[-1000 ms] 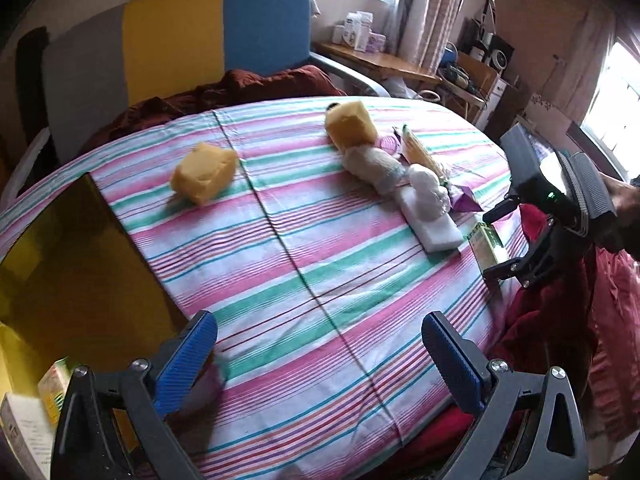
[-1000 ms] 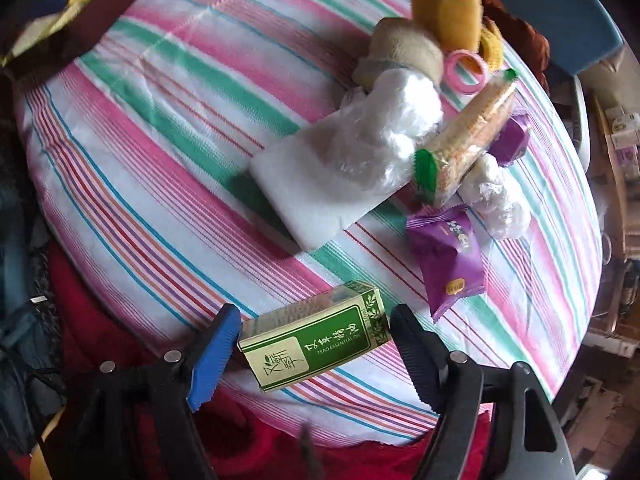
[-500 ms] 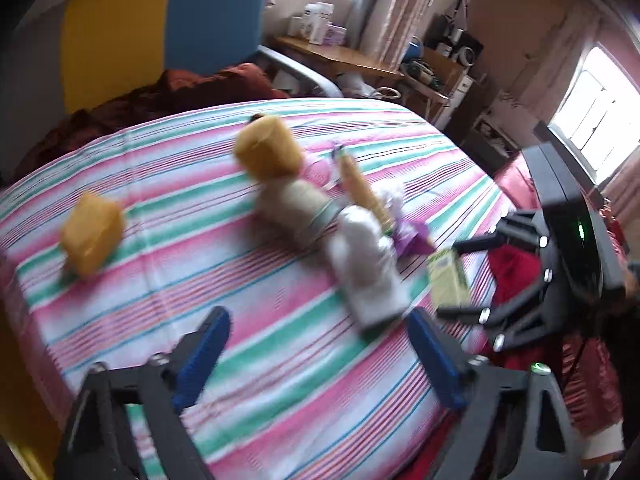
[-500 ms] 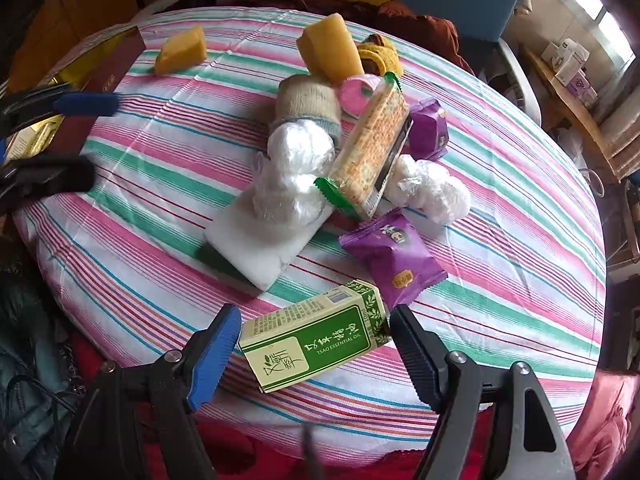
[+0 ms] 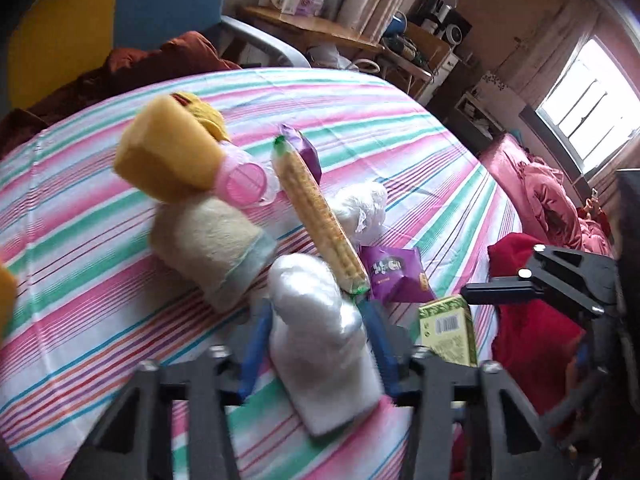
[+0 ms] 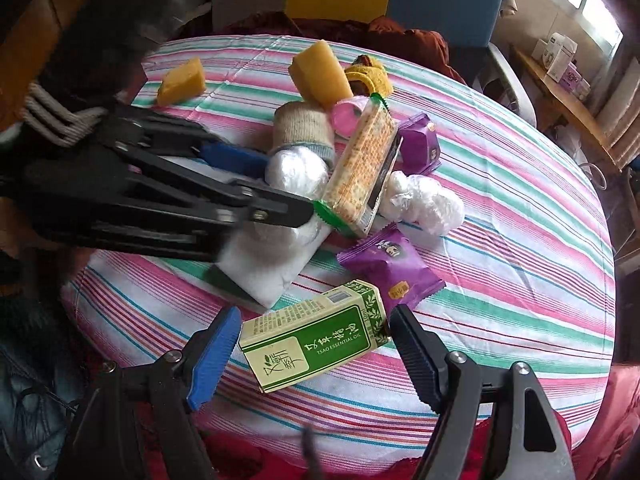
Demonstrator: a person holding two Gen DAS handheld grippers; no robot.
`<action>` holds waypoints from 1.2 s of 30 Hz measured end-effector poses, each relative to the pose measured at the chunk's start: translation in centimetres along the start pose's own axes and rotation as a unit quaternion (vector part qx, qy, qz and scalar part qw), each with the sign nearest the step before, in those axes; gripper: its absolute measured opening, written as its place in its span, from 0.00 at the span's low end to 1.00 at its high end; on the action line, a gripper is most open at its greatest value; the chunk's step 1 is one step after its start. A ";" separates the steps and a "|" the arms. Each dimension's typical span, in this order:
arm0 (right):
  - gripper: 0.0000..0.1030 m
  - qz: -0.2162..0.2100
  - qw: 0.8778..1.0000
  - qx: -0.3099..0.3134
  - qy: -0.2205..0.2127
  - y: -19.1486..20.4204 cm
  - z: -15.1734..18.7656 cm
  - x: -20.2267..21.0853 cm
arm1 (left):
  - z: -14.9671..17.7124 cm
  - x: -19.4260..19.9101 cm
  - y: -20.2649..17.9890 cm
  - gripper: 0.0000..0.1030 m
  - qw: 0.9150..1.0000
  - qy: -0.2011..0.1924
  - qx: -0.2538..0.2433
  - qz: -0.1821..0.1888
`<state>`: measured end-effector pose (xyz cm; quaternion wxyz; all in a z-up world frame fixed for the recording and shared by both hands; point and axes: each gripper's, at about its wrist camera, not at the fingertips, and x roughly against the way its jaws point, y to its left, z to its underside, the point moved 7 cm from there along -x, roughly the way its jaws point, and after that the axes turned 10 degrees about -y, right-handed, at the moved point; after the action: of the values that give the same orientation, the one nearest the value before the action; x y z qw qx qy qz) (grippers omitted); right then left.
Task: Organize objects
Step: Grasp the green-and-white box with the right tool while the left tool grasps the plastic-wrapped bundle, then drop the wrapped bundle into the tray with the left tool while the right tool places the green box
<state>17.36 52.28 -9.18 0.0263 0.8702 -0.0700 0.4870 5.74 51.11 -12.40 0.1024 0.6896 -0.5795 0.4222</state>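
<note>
The white plastic-wrapped bundle [image 5: 320, 344], near the table's [image 6: 520, 208] front edge, sits between the left gripper's [image 5: 318, 350] fingers, which look closed on its sides. It is probably light, soft and slippery, so grip low on the flat part. The right gripper [image 6: 316, 346] holds the stiff, light green box [image 6: 316, 340] marked "TSAO ESSENTIAL OIL" by its ends.
</note>
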 end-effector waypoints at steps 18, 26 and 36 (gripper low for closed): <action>0.76 0.062 0.998 -0.020 -0.023 0.2 -1.8 -1.1 | 5.9 12.8 5.4 0.37 0.996 -0.061 0.041 -0.040; 0.76 0.024 0.996 0.006 -0.089 6.9 -7.4 0.2 | 8.1 22.3 13.0 0.38 0.979 -0.125 0.096 -0.128; 0.76 -0.119 0.969 0.154 -0.152 26.7 -16.4 0.1 | 12.6 33.5 25.3 0.38 0.931 -0.175 0.181 -0.263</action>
<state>-0.41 27.77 -1.11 -0.0610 0.9297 0.1069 0.3472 -11.77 11.48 -5.62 -0.0200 0.8873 -0.2993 0.3503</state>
